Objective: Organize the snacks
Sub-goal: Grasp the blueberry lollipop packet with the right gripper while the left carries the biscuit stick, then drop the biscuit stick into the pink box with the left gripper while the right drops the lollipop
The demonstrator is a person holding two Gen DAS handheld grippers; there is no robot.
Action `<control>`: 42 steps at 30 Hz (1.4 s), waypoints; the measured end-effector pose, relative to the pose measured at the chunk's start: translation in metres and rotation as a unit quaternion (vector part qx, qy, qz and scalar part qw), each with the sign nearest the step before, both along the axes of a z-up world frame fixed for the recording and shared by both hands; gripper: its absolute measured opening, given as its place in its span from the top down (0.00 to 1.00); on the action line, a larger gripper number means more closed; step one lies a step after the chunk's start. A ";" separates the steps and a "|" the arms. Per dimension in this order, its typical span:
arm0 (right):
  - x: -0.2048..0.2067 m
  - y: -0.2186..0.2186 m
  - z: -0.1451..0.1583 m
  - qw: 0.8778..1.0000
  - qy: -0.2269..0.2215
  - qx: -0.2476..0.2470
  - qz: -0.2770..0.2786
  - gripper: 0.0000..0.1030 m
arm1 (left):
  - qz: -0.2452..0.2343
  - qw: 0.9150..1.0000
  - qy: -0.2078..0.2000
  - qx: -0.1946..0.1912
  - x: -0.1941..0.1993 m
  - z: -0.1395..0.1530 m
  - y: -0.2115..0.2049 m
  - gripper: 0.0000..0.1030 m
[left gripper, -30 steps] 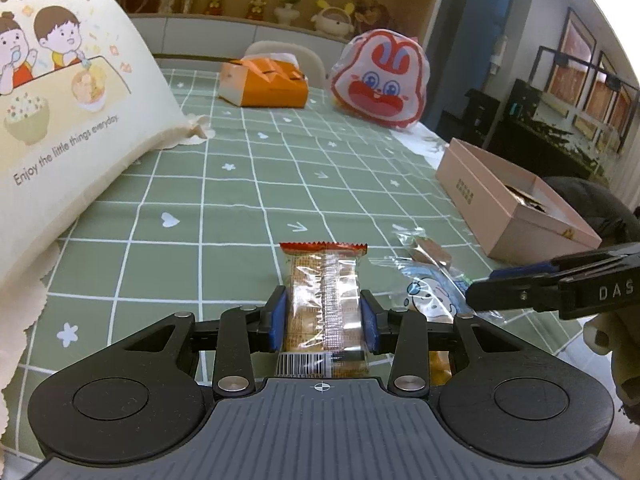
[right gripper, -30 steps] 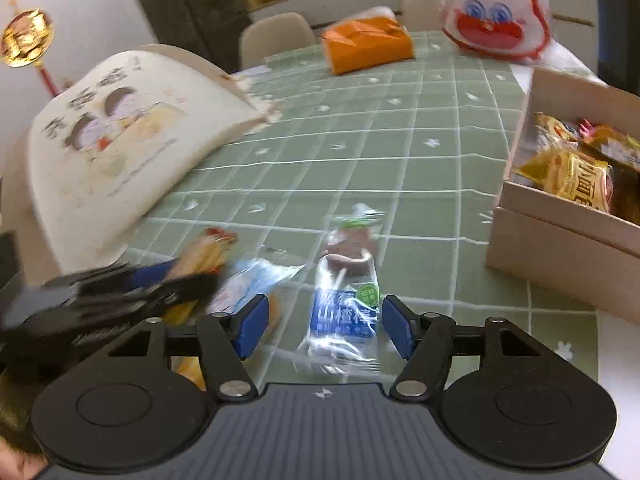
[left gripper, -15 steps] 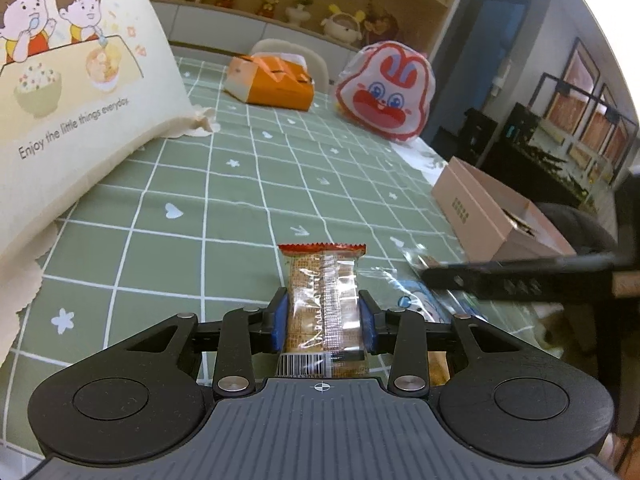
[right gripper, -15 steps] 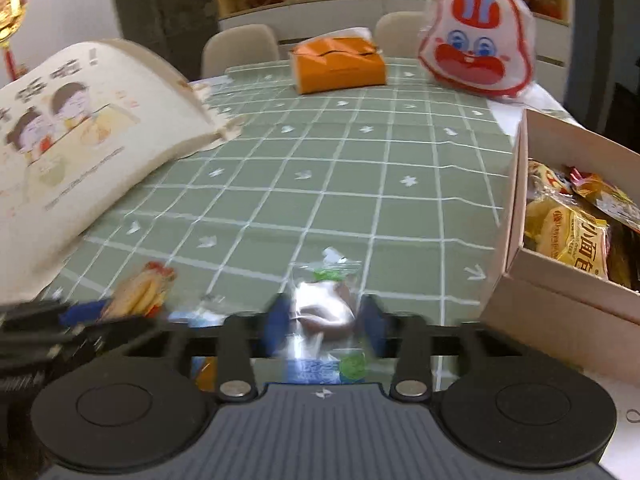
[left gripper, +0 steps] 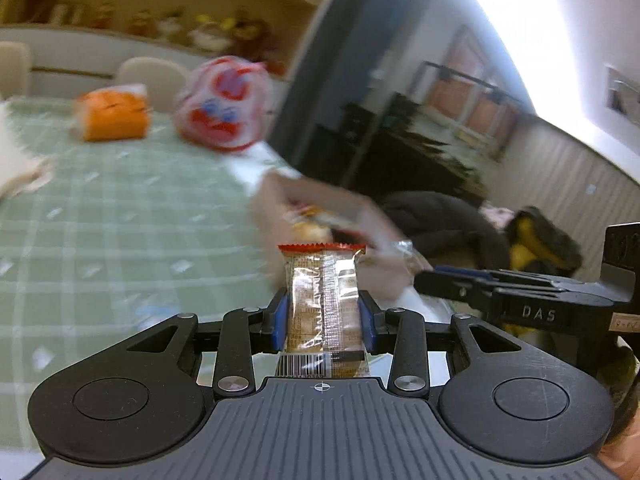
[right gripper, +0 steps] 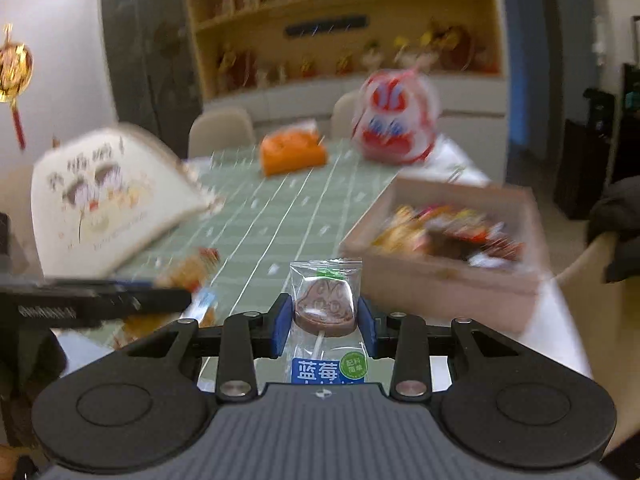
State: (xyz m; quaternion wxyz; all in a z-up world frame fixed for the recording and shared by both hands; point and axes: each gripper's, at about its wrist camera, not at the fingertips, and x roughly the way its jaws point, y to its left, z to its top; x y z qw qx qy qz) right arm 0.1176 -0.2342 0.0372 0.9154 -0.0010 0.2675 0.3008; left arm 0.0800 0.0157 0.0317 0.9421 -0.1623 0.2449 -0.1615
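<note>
Left gripper (left gripper: 323,317) was closed on a cracker packet (left gripper: 323,300) (clear wrap, red top seal), the packet standing upright between the blue pads and carried above the green checked table (left gripper: 120,220). To its right, the right gripper (right gripper: 323,317) was closed on a wrapped lollipop (right gripper: 325,304), pinched across the brown candy head, with the stick and blue label trailing back toward the camera. Both snacks appeared bound for the cardboard box (right gripper: 440,284), which lay ahead and to the right and already held several wrapped snacks. Risks, as judged: the 2 grippers travelled close together toward 1 opening, so a crossing path could knock them together; the thin film of either wrapper could slide between the pads under a fast swing (heavy blur suggested quick motion); a low approach could catch the box's near wall and shove it toward the table edge. Surroundings, left to right in the right wrist view: a cream cartoon-print bag (right gripper: 104,200), loose snacks on the table (right gripper: 192,272), an orange pack (right gripper: 292,152) and a red-and-white rabbit bag (right gripper: 394,120). All lay well clear of the route; only the box's near wall stood between the snacks and its interior.
</note>
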 end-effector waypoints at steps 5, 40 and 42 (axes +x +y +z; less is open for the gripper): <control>0.019 -0.049 0.052 0.997 -0.035 0.052 -0.055 0.66 | -0.032 0.998 -0.044 0.009 0.047 0.064 -0.030 0.61; 0.098 0.024 0.021 0.997 0.057 -0.036 -0.035 0.33 | 0.117 0.975 0.104 0.159 0.104 -0.006 0.017 0.61; 0.079 0.047 0.001 0.997 0.063 -0.046 0.003 0.33 | 0.133 0.972 0.107 0.159 0.079 -0.018 0.029 0.61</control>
